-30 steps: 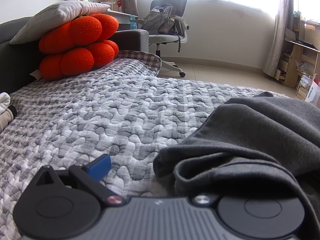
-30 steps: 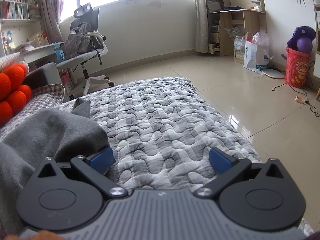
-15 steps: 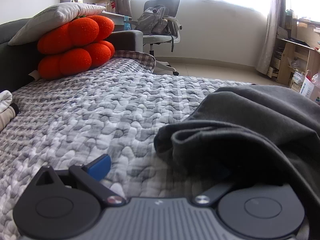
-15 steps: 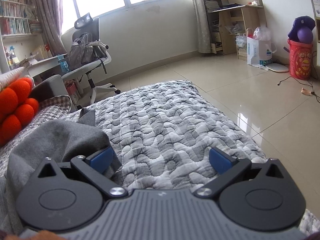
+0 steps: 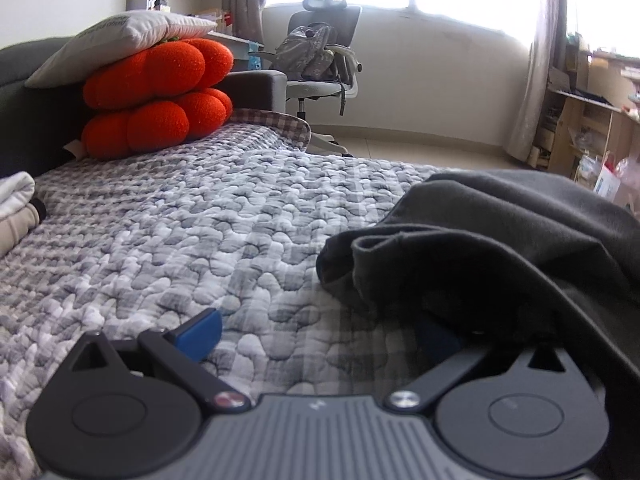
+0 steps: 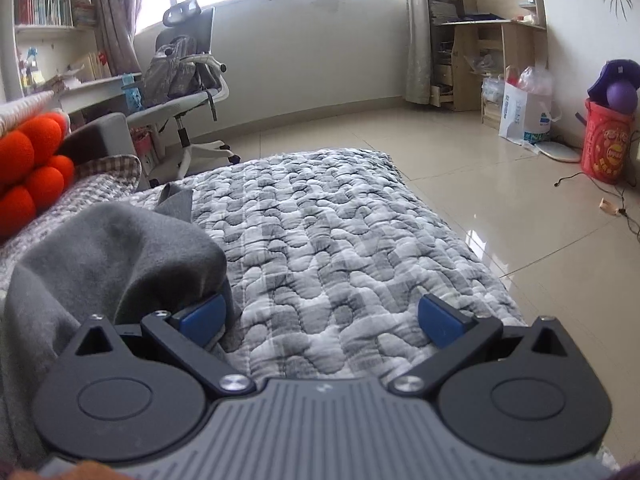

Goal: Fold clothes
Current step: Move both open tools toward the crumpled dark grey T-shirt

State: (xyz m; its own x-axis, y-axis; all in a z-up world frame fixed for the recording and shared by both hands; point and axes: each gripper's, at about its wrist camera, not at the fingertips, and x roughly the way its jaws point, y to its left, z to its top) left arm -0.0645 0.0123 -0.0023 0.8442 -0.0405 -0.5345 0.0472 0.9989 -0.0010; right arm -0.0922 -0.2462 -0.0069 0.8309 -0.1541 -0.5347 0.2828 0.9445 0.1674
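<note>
A dark grey garment (image 5: pixel 500 232) lies bunched on the grey quilted bedcover (image 5: pixel 200 220), filling the right of the left wrist view. My left gripper (image 5: pixel 320 332) is open; its left blue pad (image 5: pixel 200 332) rests over the quilt and its right pad (image 5: pixel 438 340) sits under a drooping fold of the garment. In the right wrist view the same garment (image 6: pixel 108 248) is heaped at the left. My right gripper (image 6: pixel 322 320) is open, its left pad (image 6: pixel 202 318) against the heap's edge and its right pad (image 6: pixel 442 320) over bare quilt.
Orange round cushions (image 5: pixel 156 96) under a white pillow (image 5: pixel 120 40) sit at the bed's head. Folded pale clothes (image 5: pixel 16 208) lie at the left edge. An office chair (image 6: pixel 184 92) stands beyond the bed. The bed's right edge drops to tiled floor (image 6: pixel 520 208).
The left gripper has slid under the garment's fold, so its right pad, hidden before, now shows beneath the cloth. The right gripper has tilted slightly, staying open beside the heap.
</note>
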